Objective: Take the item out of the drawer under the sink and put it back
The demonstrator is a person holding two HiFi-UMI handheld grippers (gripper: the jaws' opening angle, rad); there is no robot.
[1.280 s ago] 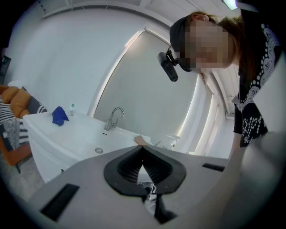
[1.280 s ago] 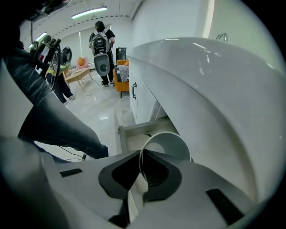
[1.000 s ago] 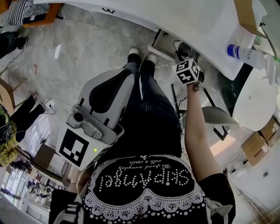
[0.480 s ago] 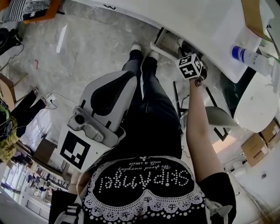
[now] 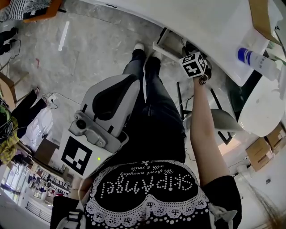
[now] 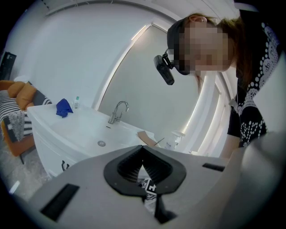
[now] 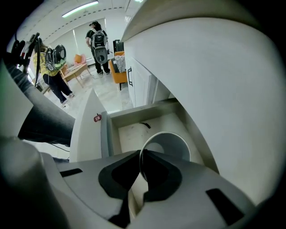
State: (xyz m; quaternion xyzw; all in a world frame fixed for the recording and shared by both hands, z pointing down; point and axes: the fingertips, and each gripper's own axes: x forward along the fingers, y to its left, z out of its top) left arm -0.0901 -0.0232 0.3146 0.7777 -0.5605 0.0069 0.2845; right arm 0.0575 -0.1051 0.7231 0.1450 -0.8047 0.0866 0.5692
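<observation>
Cup (image 7: 172,145), one, white, rim pinched in my right tongs (image 7: 140,154), hanging over the single open drawer (image 7: 129,132), mouth up, axis near upright, my left tongs (image 6: 142,147) clenched on nothing

Grey marbled stone floor (image 5: 89,53), white wall (image 6: 76,49), a tall grey wall panel (image 6: 156,94) edged with a bright light strip (image 6: 127,53), an orange cushioned sofa (image 6: 23,93), long white ceiling lamp (image 7: 80,8)

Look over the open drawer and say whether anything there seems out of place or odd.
Nothing is spilled or broken. The white cup is over the open drawer, pinched by its rim in the right gripper, not set down. A small dark scrap and some specks lie on the drawer's floor; what they are is unclear.
</observation>
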